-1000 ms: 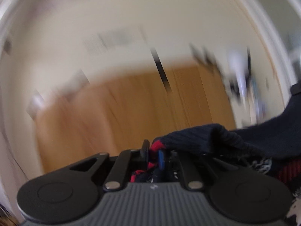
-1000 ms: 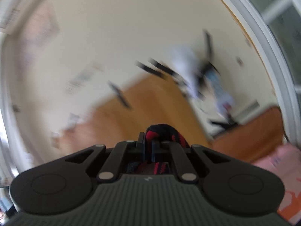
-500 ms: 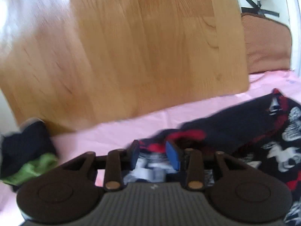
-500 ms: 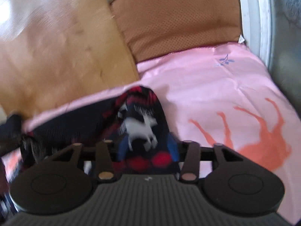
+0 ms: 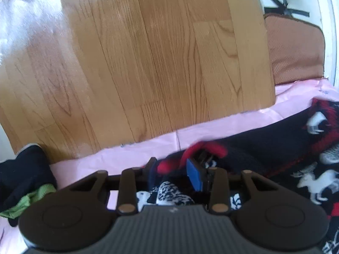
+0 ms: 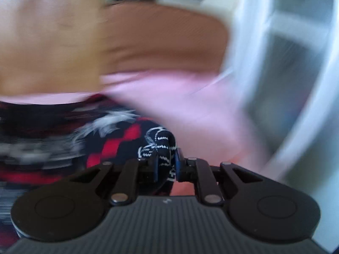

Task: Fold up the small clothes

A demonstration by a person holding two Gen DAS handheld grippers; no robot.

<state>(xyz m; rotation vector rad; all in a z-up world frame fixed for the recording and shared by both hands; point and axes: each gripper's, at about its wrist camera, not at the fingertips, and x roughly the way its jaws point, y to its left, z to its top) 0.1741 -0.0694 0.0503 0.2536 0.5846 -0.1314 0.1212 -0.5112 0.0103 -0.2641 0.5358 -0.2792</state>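
A dark navy knitted garment (image 5: 275, 141) with red bands and white animal figures lies on a pink sheet (image 5: 131, 154). My left gripper (image 5: 173, 173) has its blue-padded jaws apart, with a red-edged fold of the garment lying loosely between them. In the right wrist view, which is blurred, the same garment (image 6: 118, 139) stretches to the left, and my right gripper (image 6: 165, 165) is shut on a bunched navy and white edge of it.
The wooden floor (image 5: 148, 53) lies beyond the sheet's far edge. A brown cushion (image 5: 294, 48) sits at the far right, and it also shows in the right wrist view (image 6: 161, 40). A dark and green garment (image 5: 25, 186) lies at the left. A white frame (image 6: 296, 63) stands at the right.
Both grippers have come down from a raised position to the pink sheet with the garment. The left jaws have opened wider. The right gripper has closed tighter on the edge and is swinging sideways.
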